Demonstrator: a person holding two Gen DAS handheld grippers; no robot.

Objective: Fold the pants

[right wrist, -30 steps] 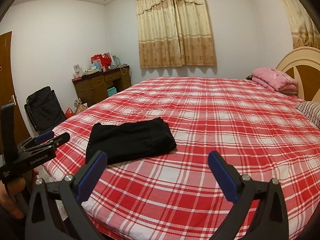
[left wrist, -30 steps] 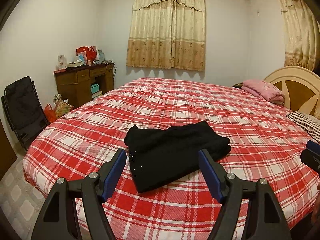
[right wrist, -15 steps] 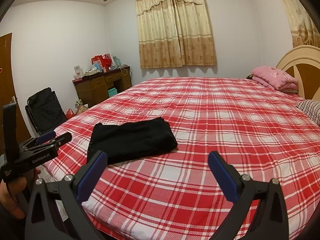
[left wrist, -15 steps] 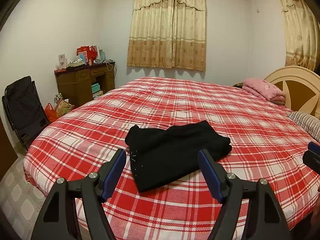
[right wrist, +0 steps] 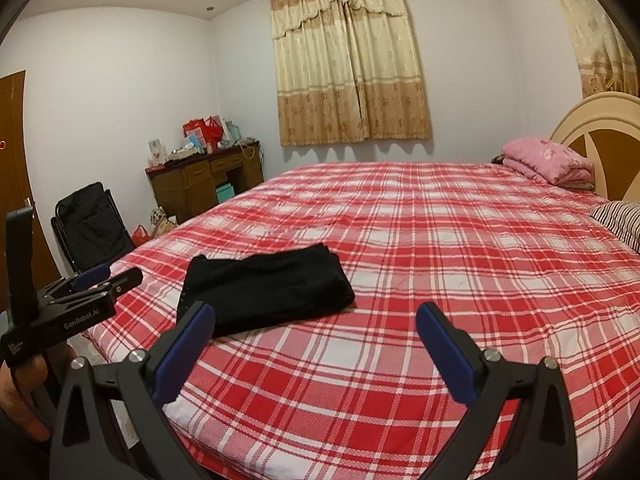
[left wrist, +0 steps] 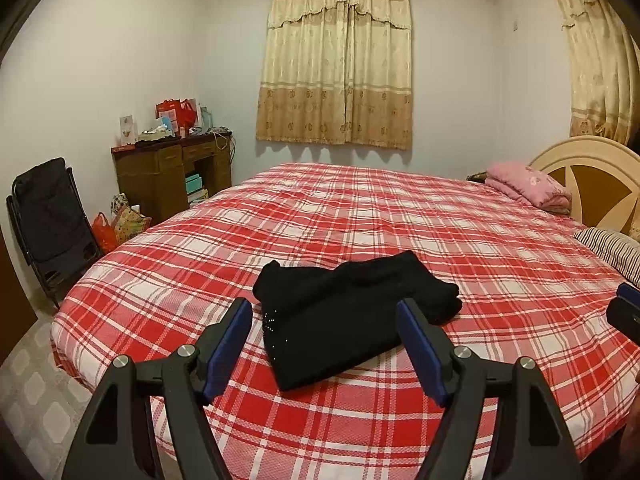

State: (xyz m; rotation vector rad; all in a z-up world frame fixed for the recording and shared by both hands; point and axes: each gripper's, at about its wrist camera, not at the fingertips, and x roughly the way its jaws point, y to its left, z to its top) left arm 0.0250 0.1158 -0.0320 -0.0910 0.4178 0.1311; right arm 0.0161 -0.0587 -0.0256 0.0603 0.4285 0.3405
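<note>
A: Where are the pants (left wrist: 352, 312) against the two claws?

B: They lie already folded into a thick black bundle on the bed (left wrist: 460, 240), near its front edge and toward the front left corner. The left claw (left wrist: 326, 336) looks straight at them; in its view the bundle sits between its spread fingers, a little beyond the tips, not touching.

A: And the right claw (right wrist: 316, 336)?

B: Also released, gripping nothing. From it the pants (right wrist: 266, 290) lie ahead and off to the left, just past its left finger, with bare plaid sheet in front of it.

A: Which way does the bundle run?

B: Its long axis runs roughly along the bed's front edge, slightly skewed. I'd judge the left claw the nearer, so any last fold or tidy would start there.
</note>
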